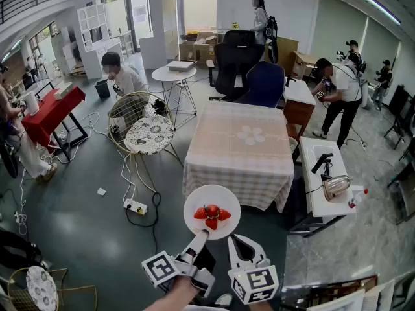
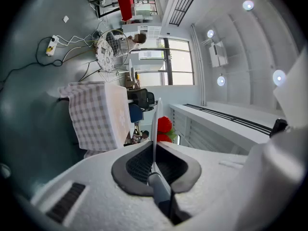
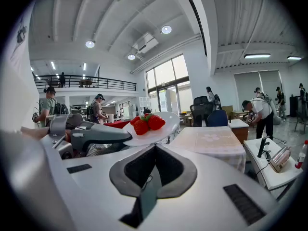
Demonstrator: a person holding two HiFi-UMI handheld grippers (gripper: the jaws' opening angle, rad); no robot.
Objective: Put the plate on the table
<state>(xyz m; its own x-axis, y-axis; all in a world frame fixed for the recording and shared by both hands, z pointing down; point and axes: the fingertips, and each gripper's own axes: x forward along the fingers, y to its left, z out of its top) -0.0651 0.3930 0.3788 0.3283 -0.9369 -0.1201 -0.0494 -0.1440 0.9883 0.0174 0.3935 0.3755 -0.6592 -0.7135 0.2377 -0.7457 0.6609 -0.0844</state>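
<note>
A white plate (image 1: 211,192) carrying red strawberries (image 1: 212,214) hangs in the air just short of the near edge of the table (image 1: 240,148), which wears a checked cloth. My left gripper (image 1: 200,235) is shut on the plate's near rim; in the left gripper view the plate (image 2: 155,124) stands edge-on between the pads, with the strawberries (image 2: 164,125) beyond. My right gripper (image 1: 241,241) is close beside it on the right, under the plate's edge, shut and holding nothing. From the right gripper view the plate (image 3: 166,125) floats level ahead and to the left of the right gripper (image 3: 154,153).
Beside the table on the right stands a white side table (image 1: 324,203) with a toaster (image 1: 335,186) on it. A power strip (image 1: 135,207) and cables lie on the floor at the left, near a round wire chair (image 1: 146,131). Office chairs (image 1: 249,70) and several people are beyond the table.
</note>
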